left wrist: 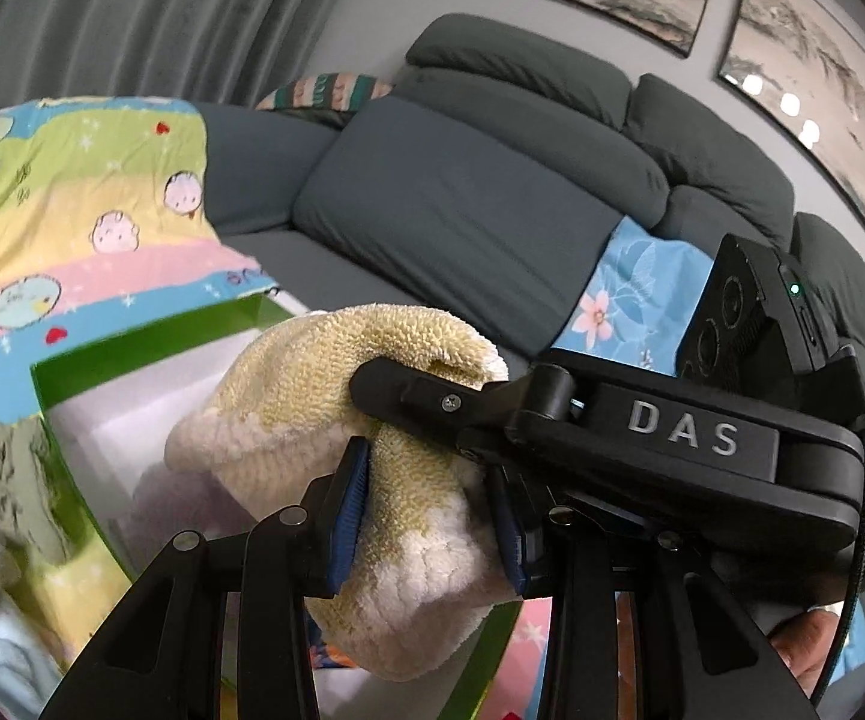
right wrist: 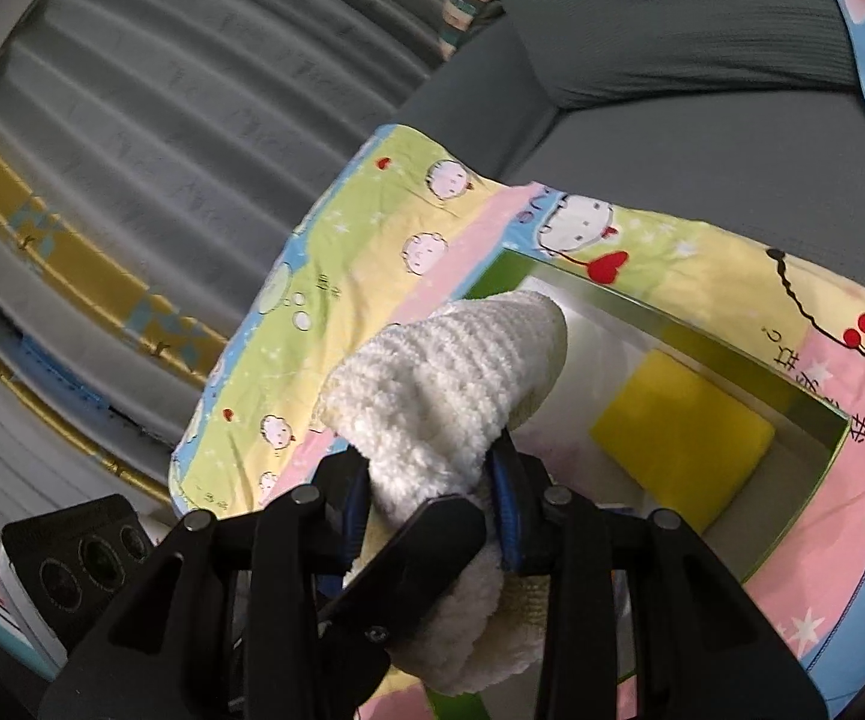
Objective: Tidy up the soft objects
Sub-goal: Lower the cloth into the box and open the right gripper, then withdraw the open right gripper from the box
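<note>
A fluffy cream and pale-yellow towel, folded into a bundle, hangs over an open green box with a white inside. My left gripper is shut on the towel, with a blue pad pressed into each side. The right gripper's black finger clamps the same towel from the right. In the right wrist view my right gripper is shut on the towel, and the left gripper's finger crosses in front. A yellow sponge lies inside the box.
The box rests on a cartoon-print sheet spread over a dark grey sofa. A blue floral cloth lies on the seat to the right. Grey curtains hang behind. A hand shows at the lower right.
</note>
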Demonstrator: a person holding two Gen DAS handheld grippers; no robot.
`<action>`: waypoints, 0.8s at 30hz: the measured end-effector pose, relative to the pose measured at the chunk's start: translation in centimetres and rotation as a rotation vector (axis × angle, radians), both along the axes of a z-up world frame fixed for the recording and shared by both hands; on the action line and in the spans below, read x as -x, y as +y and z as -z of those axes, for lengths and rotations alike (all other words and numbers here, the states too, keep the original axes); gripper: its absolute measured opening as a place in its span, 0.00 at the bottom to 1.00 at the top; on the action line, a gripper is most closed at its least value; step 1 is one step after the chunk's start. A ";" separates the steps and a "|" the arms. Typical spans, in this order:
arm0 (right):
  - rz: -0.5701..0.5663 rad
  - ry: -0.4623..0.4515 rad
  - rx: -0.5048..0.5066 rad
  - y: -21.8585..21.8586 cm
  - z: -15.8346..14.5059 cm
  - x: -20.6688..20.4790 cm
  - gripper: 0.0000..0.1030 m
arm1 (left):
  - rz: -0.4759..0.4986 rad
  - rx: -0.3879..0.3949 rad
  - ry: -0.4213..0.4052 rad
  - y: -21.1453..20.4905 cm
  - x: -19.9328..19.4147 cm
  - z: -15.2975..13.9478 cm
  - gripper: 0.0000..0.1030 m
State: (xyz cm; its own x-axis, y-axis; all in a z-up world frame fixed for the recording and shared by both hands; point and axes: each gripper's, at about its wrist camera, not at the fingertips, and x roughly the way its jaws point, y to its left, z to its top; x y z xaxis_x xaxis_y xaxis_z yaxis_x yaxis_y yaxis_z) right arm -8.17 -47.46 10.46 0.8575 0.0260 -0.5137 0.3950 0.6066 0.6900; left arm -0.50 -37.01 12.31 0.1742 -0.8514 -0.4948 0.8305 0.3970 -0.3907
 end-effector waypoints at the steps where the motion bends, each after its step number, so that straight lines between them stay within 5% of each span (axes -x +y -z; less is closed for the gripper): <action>1: 0.010 0.015 0.009 0.0 0.1 -0.1 0.34 | -0.005 -0.006 0.004 0.0 0.0 0.2 0.38; 8: 0.033 0.075 0.025 -0.1 0.8 -0.5 0.37 | -0.034 -0.053 0.030 0.3 -0.2 1.1 0.38; 12: 0.050 0.068 0.058 0.3 0.0 -0.1 0.62 | -0.071 -0.079 0.043 1.4 -0.5 1.1 0.38; 16: 0.068 0.037 0.112 0.9 -1.5 0.7 0.76 | -0.110 -0.086 0.047 2.8 -0.8 0.7 0.38; 20: 0.053 -0.005 0.146 1.7 -2.6 1.2 0.85 | -0.158 -0.080 0.056 4.8 -1.2 0.0 0.58; 24: 0.041 -0.014 0.162 2.5 -3.2 1.2 0.89 | -0.209 -0.060 0.029 7.4 -1.1 -1.0 0.67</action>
